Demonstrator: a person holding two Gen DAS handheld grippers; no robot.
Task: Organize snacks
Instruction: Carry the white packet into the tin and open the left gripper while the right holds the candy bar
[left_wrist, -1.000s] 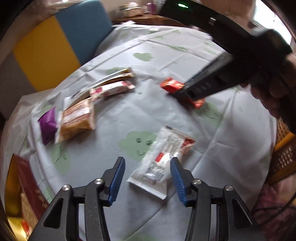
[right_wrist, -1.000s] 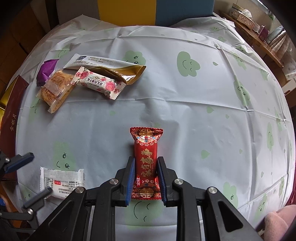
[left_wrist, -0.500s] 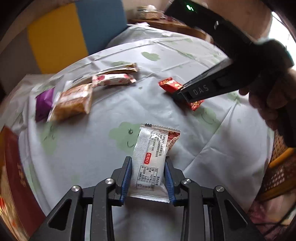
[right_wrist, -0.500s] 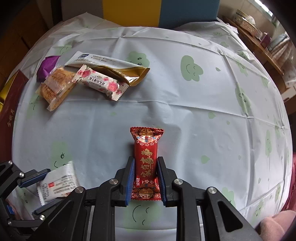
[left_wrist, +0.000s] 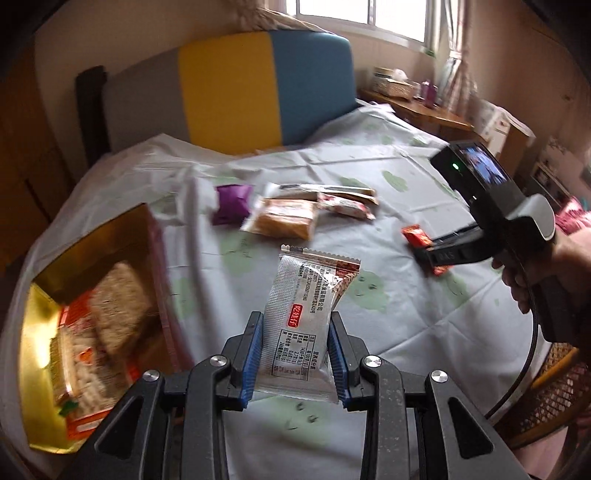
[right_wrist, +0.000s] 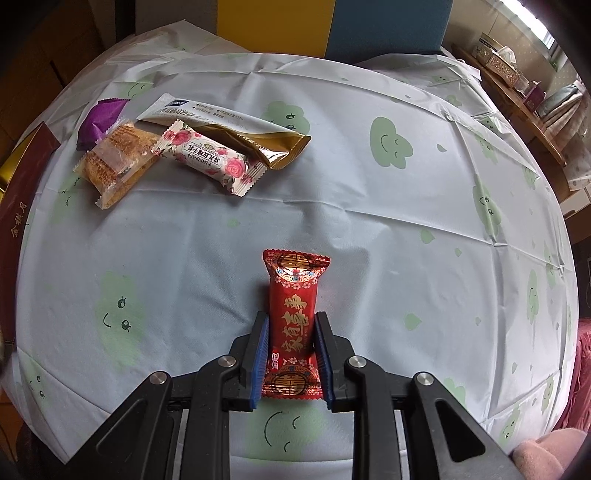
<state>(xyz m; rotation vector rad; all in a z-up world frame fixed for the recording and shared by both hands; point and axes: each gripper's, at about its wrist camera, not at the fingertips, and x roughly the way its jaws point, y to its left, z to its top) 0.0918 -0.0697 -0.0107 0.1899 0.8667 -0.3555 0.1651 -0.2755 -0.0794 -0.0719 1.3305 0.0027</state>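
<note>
Left fingers (left_wrist: 255, 354) pinch the raised silver packet (left_wrist: 303, 328); right fingers (right_wrist: 258, 354) clamp the red candy (right_wrist: 293, 325), level.

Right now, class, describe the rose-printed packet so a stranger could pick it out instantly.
Start at the cloud-patterned tablecloth and find the cluster of snacks at its far left. The white rose-printed packet lies across the long white-and-gold pouch, beside the clear-wrapped brown cake. Only it carries pink flowers.
</note>
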